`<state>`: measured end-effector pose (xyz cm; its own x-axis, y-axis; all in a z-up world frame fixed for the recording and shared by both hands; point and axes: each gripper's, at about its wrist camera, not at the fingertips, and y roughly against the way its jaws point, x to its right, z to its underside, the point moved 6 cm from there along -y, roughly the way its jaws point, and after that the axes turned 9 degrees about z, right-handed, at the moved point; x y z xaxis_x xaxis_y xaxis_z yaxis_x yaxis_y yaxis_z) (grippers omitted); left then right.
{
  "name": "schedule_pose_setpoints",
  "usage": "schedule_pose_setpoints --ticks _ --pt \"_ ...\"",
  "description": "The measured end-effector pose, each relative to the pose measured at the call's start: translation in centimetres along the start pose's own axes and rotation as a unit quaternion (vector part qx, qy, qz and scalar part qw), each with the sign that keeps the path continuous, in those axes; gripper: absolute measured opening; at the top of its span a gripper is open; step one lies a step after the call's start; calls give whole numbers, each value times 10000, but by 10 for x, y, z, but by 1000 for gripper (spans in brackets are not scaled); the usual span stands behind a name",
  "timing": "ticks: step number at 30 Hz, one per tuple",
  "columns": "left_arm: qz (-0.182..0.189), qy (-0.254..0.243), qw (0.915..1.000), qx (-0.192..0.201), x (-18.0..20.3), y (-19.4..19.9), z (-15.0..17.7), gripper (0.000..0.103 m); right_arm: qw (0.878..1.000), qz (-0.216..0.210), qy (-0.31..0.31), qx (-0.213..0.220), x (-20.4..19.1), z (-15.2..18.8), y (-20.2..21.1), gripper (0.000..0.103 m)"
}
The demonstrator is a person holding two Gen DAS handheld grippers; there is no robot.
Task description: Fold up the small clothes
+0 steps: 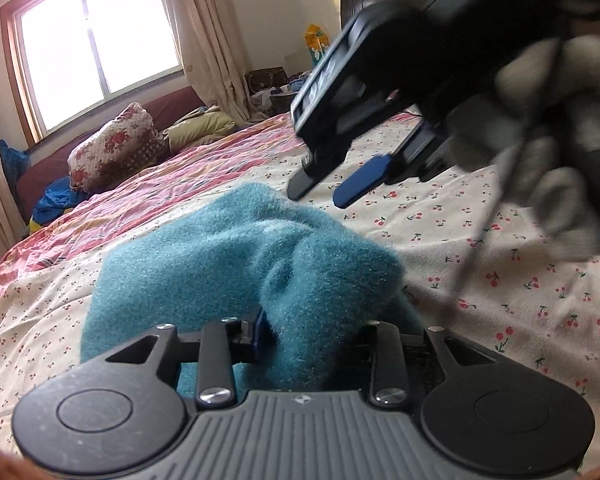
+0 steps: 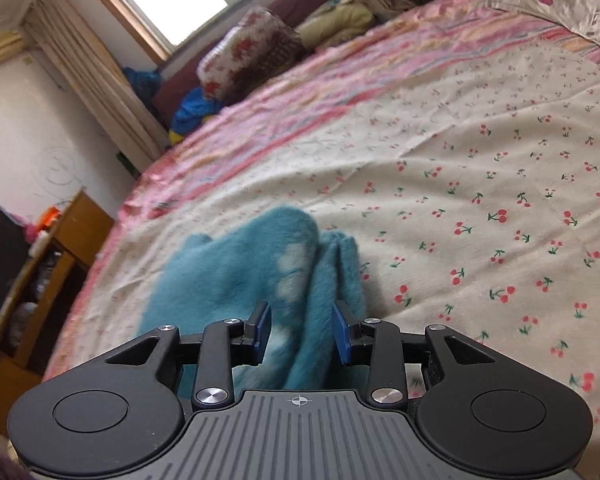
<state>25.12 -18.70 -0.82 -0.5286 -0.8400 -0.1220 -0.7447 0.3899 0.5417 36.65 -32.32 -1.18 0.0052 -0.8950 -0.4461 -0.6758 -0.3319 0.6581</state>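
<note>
Teal fuzzy knit garment bunches on the cherry-print bed: left tool pinches it, right tool hangs apart, so regrip an edge and flatten first.

Each hand-held gripper was matte black, with round side discs, silver screws, blue ribbed pads and a grey ribbed base. A grey knit glove covered one hand.
</note>
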Motion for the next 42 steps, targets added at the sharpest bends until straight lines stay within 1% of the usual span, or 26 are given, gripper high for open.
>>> schedule_pose_setpoints --ticks 2,4,5,7,11,14,17,20,24,25,26,27,29,30,32,35,38,40,42 --pt "21 -8 10000 21 0 2 2 40 9995 -316 8 -85 -8 6 15 34" --pt "44 -5 10000 34 -1 5 4 40 9978 -593 167 -238 -21 16 26 34" --pt "46 2 10000 33 -1 6 5 40 9971 -637 300 -284 -28 20 30 37" --pt "99 31 9999 49 -2 11 6 41 9962 -535 574 -380 -37 29 31 41" --pt "222 112 9997 40 -6 23 8 41 9944 -310 827 -578 -40 45 24 41" --pt "308 30 9995 20 -6 33 15 42 9936 -396 790 -705 -35 54 24 41" --pt "405 -41 9992 22 -3 43 21 43 9909 -497 936 -835 -36 64 27 41" --pt "503 13 9987 3 -1 48 21 43 9898 -524 994 -879 -36 70 26 43" --pt "631 131 9979 57 -3 61 21 43 9879 -762 882 -1019 -38 73 22 43" --pt "637 161 9978 49 -5 63 22 43 9887 -716 881 -977 -38 73 21 43" --pt "634 201 9978 36 -7 65 22 43 9896 -673 869 -932 -38 74 20 43" --pt "633 266 9976 24 -11 67 22 43 9904 -655 825 -896 -37 74 18 38" --pt "624 456 9970 21 -21 70 22 43 9921 -640 689 -833 -35 75 17 17" --pt "605 585 9964 47 -27 72 21 43 9930 -600 642 -790 -32 76 18 16" --pt "553 814 9951 131 -40 75 20 43 9945 -523 639 -640 -27 79 25 10" --pt "304 1098 9933 177 -61 66 19 44 9970 -370 474 -488 -9 92 33 8" --pt "-42 1480 9890 33 -83 41 23 43 9976 -300 154 -612 6 106 24 7" --pt "43 1779 9840 -29 -93 32 27 43 9976 -308 174 -595 3 104 25 8" --pt "30 1683 9857 -8 -94 32 29 43 9971 -396 370 -533 -6 97 31 16"
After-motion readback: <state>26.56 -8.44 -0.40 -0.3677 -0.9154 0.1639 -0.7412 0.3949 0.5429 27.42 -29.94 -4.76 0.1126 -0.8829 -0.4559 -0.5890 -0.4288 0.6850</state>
